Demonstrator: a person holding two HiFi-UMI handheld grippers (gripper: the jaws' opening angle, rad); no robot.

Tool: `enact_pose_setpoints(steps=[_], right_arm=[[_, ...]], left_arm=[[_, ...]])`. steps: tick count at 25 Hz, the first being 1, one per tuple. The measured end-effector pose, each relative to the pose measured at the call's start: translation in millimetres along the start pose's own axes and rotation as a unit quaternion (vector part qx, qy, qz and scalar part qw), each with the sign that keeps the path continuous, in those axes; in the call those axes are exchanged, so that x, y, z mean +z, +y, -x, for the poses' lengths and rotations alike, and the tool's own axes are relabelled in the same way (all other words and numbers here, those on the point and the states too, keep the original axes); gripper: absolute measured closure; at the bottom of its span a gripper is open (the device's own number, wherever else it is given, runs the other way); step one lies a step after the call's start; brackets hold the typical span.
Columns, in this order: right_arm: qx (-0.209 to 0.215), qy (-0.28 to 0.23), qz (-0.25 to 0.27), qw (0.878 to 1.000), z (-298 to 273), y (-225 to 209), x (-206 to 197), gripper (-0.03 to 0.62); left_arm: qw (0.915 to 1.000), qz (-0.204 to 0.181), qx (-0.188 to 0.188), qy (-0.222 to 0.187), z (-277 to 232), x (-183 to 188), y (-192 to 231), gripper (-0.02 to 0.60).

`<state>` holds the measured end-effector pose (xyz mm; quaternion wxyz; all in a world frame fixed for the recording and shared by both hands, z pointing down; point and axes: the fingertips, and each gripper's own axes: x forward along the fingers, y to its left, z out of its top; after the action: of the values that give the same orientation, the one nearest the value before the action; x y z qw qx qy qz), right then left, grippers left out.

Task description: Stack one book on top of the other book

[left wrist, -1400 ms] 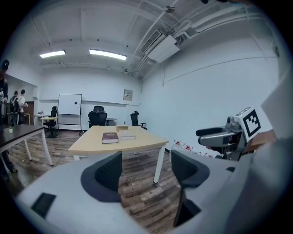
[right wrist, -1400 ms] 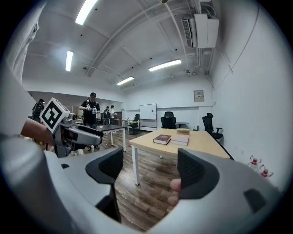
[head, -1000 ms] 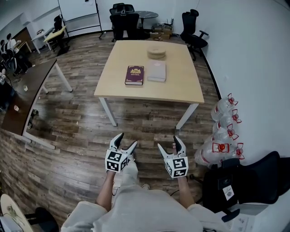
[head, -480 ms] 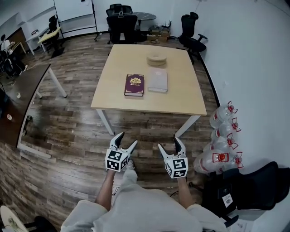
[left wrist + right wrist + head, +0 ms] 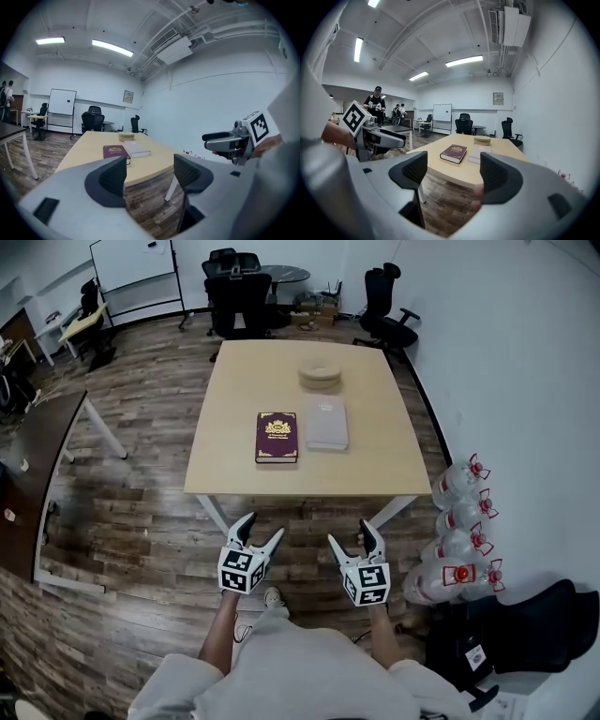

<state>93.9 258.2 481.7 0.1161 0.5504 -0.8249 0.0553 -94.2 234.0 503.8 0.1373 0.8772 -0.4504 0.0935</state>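
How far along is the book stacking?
Nothing is done yet: the maroon book and the pale book lie side by side on the table, neither on the other. Nothing is in hand: the left gripper and right gripper are open, empty, short of the table. Left: reach, lift one book, stack it.

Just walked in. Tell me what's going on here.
A person stands a little short of the table with a gripper in each hand. The left gripper and right gripper are both open and empty, held over the floor. On the table, a maroon book and a pale book lie flat side by side, with a round wooden piece beyond them. The stacking has not begun.
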Motion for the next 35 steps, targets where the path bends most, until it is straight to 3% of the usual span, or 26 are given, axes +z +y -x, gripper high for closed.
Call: enact_pose_setpoints(steps=[15, 35], right_arm=[[-0.031, 0.016, 0.003, 0.999, -98, -4, 18, 0.263], [-0.039, 0.022, -0.006, 0.999, -150, -16, 16, 0.279]], left_arm=[[0.9994, -0.002, -0.031, 0.013, -65, 21, 83, 0.268], [0.9988, -0.01, -0.038, 0.029, -103, 27, 121, 0.278]])
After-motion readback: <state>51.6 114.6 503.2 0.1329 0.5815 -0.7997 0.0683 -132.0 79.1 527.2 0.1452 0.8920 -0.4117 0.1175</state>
